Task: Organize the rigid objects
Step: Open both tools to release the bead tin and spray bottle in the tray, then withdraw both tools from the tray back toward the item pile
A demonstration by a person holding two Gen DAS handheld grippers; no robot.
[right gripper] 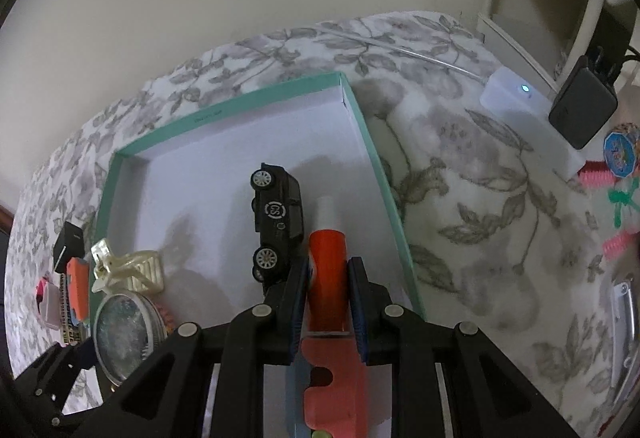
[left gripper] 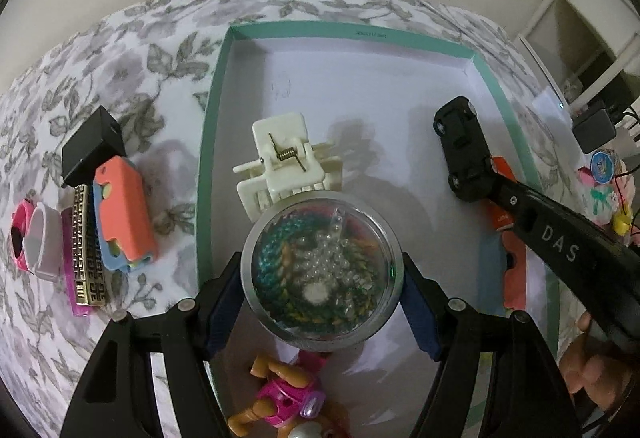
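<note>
The left gripper is pinching a clear bead jar over the teal box, just touching the white clip. Lowering it could be knocking that clip aside. The right gripper is clamping an orange tube beside the black car; releasing may be nudging the car.

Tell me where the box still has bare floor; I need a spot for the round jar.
The far half of the teal box is bare, from the back wall down to the white hair clip and black toy car. The near end is crowded: round jar in the left gripper, pink figure, orange tube.
</note>
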